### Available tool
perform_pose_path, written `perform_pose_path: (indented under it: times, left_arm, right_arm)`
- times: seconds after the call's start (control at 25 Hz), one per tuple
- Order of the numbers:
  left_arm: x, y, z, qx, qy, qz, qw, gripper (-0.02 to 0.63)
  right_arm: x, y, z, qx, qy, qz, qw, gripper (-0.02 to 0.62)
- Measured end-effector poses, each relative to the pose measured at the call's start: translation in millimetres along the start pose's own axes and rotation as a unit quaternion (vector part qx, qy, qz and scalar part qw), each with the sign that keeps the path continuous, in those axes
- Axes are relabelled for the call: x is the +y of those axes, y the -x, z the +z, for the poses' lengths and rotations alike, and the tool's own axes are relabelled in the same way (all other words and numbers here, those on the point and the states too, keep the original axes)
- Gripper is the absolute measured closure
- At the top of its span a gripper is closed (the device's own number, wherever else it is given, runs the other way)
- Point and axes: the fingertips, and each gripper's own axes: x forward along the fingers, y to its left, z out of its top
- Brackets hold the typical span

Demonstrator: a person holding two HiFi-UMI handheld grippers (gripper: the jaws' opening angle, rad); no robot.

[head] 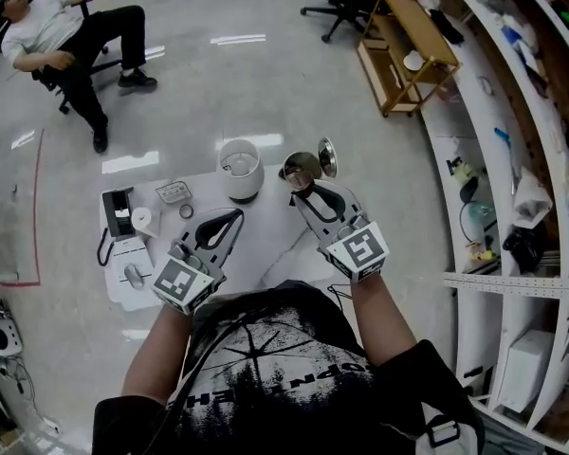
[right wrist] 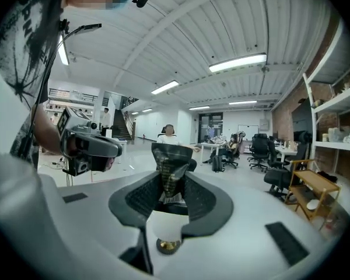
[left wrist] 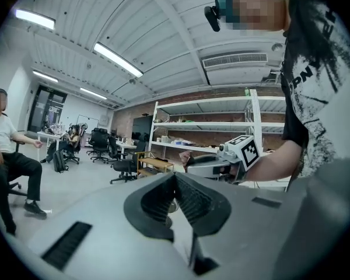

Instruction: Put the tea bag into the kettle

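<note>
The white kettle [head: 239, 169] stands open-topped at the far side of the white table [head: 275, 240]. My right gripper [head: 302, 182] is raised to the right of it and shut on the tea bag [head: 301, 166], a dark shiny packet. In the right gripper view the tea bag [right wrist: 170, 163] stands upright out of the jaws of the right gripper [right wrist: 171, 179]. My left gripper [head: 235, 215] hovers in front of the kettle, shut with nothing in it. In the left gripper view the left gripper [left wrist: 175, 178] has its tips together, and the right gripper [left wrist: 217, 164] shows beyond.
A shiny metal lid [head: 327, 156] stands just right of the tea bag. A desk phone [head: 119, 211], a tape roll [head: 142, 219], a small tin [head: 174, 192] and a mouse [head: 133, 275] lie at the table's left. A seated person [head: 71, 41], a wooden cart [head: 408, 50] and shelves [head: 512, 188] surround it.
</note>
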Motion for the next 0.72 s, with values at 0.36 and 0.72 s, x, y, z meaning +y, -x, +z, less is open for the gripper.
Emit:
perform_pose_path:
  times: [0.36,0.72]
  left_arm:
    - [-1.9,-73.1,-10.0,0.029,-0.006,-0.009,0.9995,0.6]
    - [10.3,-85.3,-13.9,0.05,0.002,0.021,0.9985,0.6]
  right_arm:
    - [-67.7,15.6,-25.2,0.007,-0.026,-0.023,0.999,0.479]
    - [-88.9,-27.8,-101.0,0.07,-0.065,-0.013,0.995,0.479]
